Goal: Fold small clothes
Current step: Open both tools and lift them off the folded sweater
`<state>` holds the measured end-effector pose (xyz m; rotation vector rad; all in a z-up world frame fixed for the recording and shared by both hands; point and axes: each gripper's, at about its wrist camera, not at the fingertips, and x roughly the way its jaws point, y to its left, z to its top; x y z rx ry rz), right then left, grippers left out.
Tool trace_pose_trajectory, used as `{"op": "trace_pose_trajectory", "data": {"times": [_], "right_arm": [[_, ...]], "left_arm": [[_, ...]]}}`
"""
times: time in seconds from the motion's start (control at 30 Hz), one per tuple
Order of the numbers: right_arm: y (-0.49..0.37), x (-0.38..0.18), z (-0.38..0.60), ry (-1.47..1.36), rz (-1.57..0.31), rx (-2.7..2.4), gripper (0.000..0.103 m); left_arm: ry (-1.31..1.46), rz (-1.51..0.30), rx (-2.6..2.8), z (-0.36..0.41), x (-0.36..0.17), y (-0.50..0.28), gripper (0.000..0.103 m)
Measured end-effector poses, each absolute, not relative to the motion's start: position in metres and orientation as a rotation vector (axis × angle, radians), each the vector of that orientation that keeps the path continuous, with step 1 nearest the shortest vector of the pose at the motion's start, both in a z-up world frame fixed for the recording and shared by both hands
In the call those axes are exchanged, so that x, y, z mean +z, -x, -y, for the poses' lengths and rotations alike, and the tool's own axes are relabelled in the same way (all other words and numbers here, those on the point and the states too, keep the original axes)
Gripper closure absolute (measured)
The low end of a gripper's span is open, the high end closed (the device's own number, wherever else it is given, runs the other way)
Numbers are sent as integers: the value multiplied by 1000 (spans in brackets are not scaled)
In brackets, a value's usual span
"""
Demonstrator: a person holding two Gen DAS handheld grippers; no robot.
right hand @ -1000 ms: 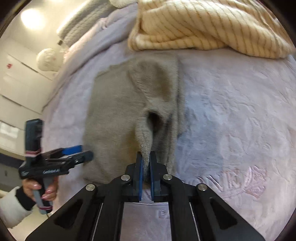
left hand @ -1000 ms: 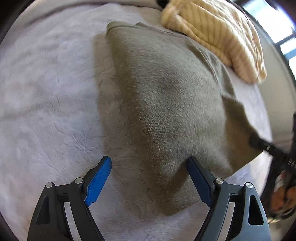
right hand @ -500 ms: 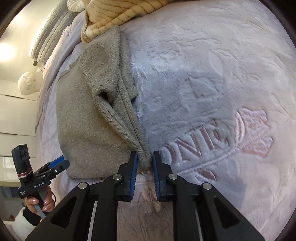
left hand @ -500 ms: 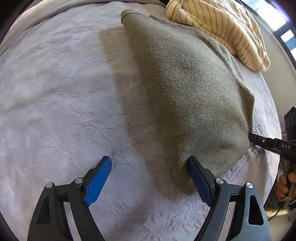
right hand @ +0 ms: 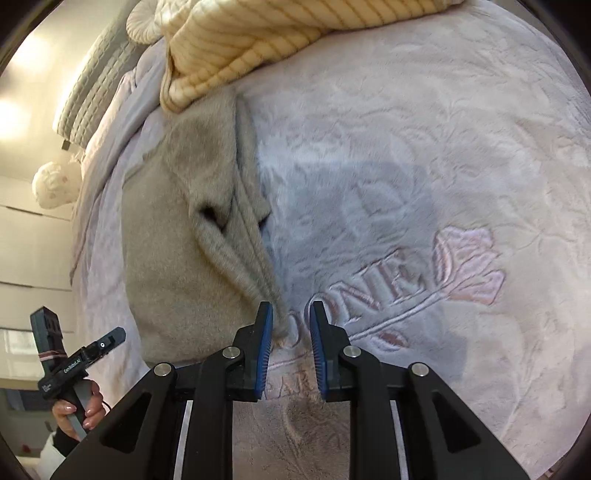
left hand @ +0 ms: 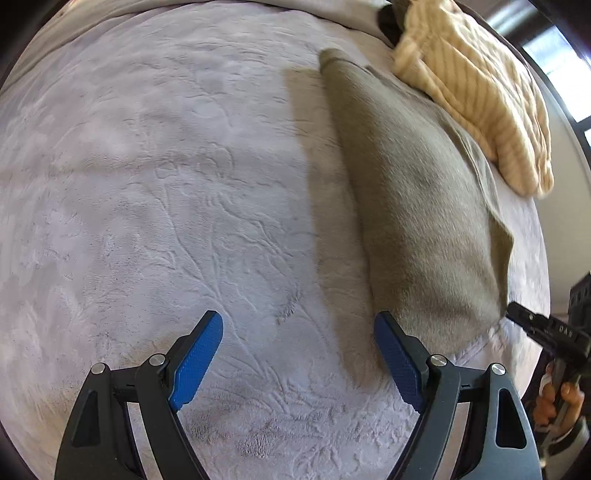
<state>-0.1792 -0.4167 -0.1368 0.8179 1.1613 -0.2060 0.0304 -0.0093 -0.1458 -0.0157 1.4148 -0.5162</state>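
A small grey-green knit garment (left hand: 417, 206) lies folded on a pale plush blanket (left hand: 166, 184). My left gripper (left hand: 299, 354) is open and empty, just left of the garment's near edge. In the right wrist view the garment (right hand: 177, 258) lies at the left, with a bunched corner (right hand: 266, 288) reaching between the jaws of my right gripper (right hand: 291, 325). The jaws stand partly apart, and the cloth touches the left pad (right hand: 265, 332) only. The right gripper also shows in the left wrist view (left hand: 535, 325).
A cream striped knit (left hand: 480, 85) is heaped at the far side, overlapping the garment's far end; it also shows in the right wrist view (right hand: 258, 33). The blanket bears pink embroidered lettering and a flower (right hand: 465, 266). Pillows (right hand: 55, 184) lie at the left.
My right gripper's jaws have opened from shut on the garment's corner, and the corner has come down onto the blanket. The left gripper has drifted left, off the garment.
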Motion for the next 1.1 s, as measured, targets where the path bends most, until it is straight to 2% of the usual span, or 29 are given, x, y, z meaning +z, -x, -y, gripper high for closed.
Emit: {"op": "trace_pose_trajectory", "data": {"times": [0.13, 0.2, 0.27, 0.43, 0.73, 0.97, 1.0, 1.07, 1.1], "right_arm": [[177, -132, 426, -839, -1147, -223, 77], [176, -130, 429, -842, -1139, -229, 69], [174, -127, 432, -838, -1130, -236, 53], [166, -128, 437, -833, -1131, -222, 52], [140, -123, 444, -827, -1125, -161, 41], [107, -128, 454, -882, -1111, -73, 41], [102, -129, 455, -891, -1105, -54, 39], [89, -131, 455, -899, -1104, -3, 29], [83, -133, 454, -894, -1110, 17, 29]], "left_arm": [[15, -1400, -489, 10, -143, -41, 18], [12, -1386, -477, 4, -140, -51, 18], [19, -1371, -467, -1, -136, -65, 18], [34, -1347, -428, -7, -131, -85, 18], [61, -1365, -449, 20, -139, -87, 18], [59, -1371, -497, 61, -142, -91, 18], [59, -1368, -506, 65, -142, -92, 18], [66, -1368, -520, 75, -143, -96, 18], [77, -1374, -528, 80, -145, -99, 18]]}}
